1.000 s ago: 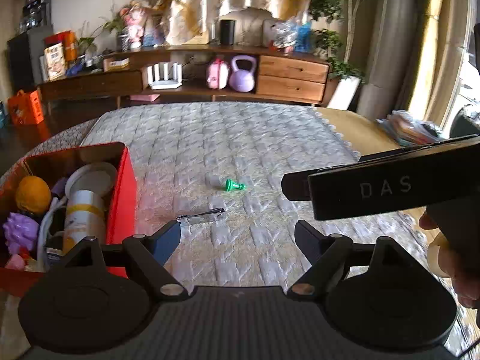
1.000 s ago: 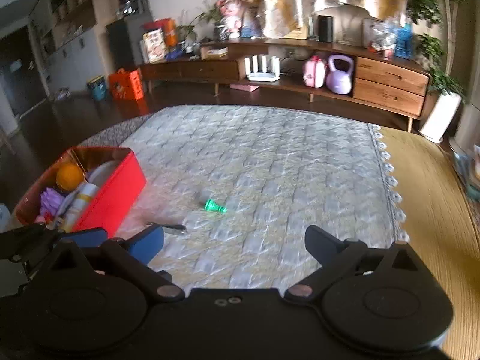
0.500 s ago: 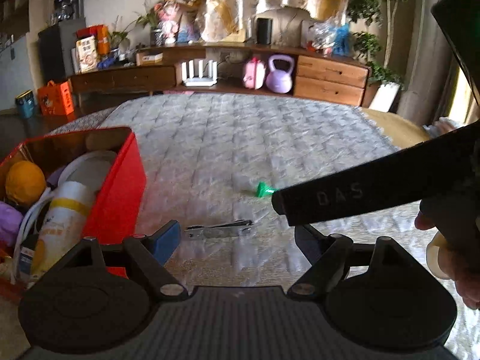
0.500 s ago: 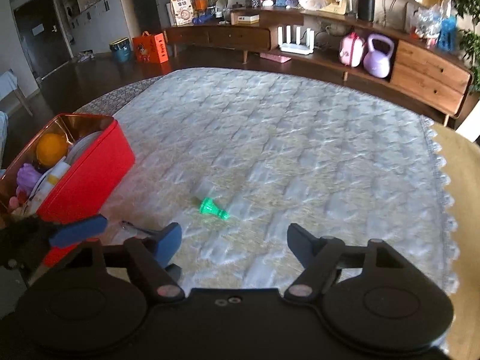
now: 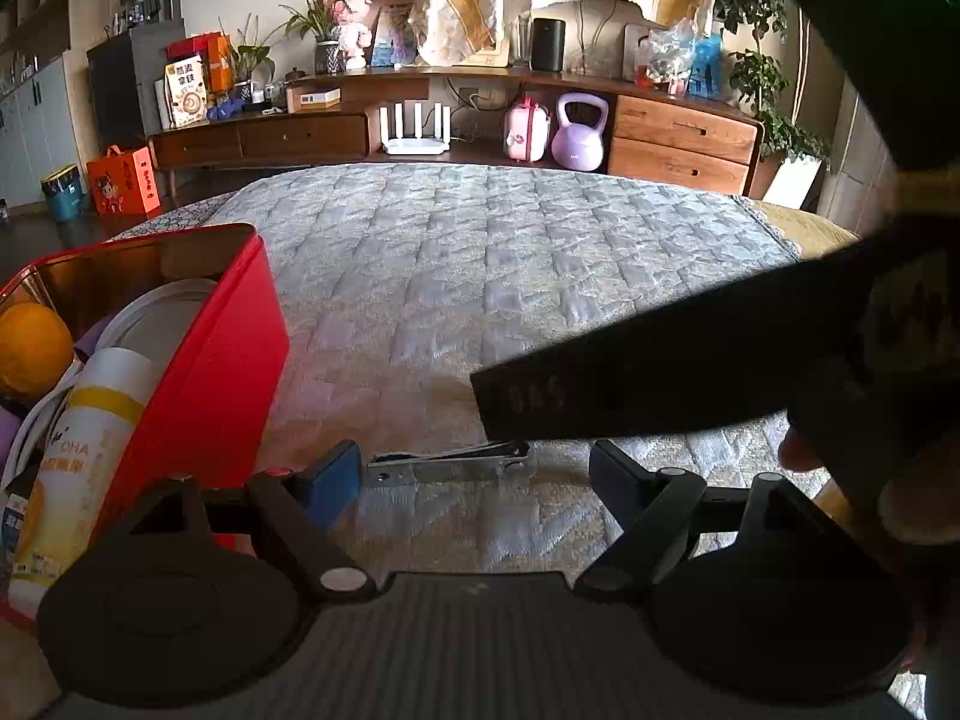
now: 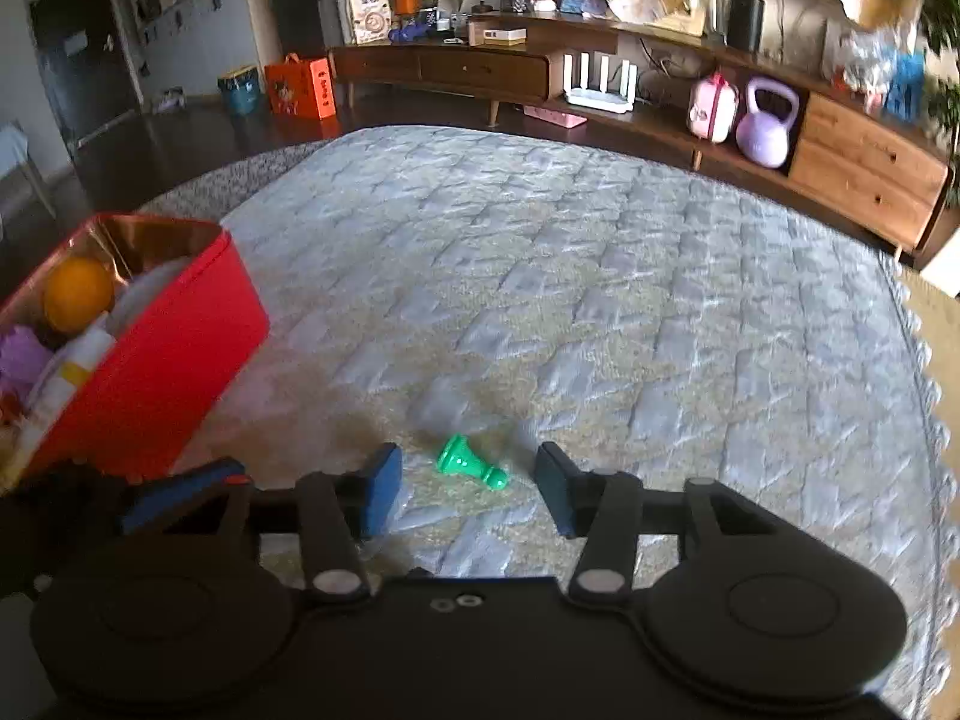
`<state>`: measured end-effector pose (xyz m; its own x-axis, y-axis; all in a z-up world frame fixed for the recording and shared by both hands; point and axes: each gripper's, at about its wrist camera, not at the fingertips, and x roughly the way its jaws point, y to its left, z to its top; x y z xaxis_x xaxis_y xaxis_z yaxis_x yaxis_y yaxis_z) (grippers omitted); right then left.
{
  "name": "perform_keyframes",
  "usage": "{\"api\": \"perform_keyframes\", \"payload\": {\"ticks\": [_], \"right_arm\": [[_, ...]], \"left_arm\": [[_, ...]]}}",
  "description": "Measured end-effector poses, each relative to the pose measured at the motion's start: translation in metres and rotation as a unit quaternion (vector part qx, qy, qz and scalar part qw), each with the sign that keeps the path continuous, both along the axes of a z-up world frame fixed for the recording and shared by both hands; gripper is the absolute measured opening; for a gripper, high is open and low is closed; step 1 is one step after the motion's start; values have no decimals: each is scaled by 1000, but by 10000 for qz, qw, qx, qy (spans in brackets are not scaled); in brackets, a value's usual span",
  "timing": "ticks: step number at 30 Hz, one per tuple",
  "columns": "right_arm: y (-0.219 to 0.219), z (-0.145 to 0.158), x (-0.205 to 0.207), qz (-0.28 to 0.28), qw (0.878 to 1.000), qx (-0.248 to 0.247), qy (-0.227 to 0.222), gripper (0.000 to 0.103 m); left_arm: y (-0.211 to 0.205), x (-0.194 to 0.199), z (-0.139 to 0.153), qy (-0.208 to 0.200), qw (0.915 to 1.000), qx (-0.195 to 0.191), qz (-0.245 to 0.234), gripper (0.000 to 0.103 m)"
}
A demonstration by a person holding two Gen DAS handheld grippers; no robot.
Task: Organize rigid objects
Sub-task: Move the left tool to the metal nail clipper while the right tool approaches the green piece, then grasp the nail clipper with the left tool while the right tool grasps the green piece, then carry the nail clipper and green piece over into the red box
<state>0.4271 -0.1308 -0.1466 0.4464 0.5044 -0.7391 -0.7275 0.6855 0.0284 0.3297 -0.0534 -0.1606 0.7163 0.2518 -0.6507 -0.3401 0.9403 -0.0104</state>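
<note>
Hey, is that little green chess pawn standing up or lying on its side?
Lying on its side: the green pawn rests flat on the quilted mat, base up-left, head down-right.

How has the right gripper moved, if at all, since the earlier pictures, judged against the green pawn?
Yes. The right gripper has come toward the green pawn, which now lies between its jaws; they have just been closing, not yet touching it.
</note>
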Motion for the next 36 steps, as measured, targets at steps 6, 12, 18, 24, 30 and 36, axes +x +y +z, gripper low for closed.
{"api": "perform_keyframes", "payload": {"ticks": [6, 12, 18, 24, 30, 36], "right_arm": [[1, -1, -3, 33, 9999, -45, -159, 24], [-11, 1, 0, -253, 9995, 134, -90, 24], [-35, 5, -1, -621, 9972, 407, 50, 24], [-61, 17, -14, -821, 9946, 626, 139, 24], [-74, 29, -34, -920, 9934, 660, 153, 24], [-80, 41, -64, -994, 9932, 607, 57, 24]], "left_arm": [[-3, 2, 0, 24, 10000, 88, -14, 83], [-2, 1, 0, -13, 9998, 173, 28, 67], [3, 2, 2, -29, 9997, 218, -81, 56], [6, -1, 5, 29, 9996, 236, -172, 56], [11, -11, 13, 167, 9994, 83, -289, 56], [9, -27, 32, 120, 9985, -67, -537, 56]]}}
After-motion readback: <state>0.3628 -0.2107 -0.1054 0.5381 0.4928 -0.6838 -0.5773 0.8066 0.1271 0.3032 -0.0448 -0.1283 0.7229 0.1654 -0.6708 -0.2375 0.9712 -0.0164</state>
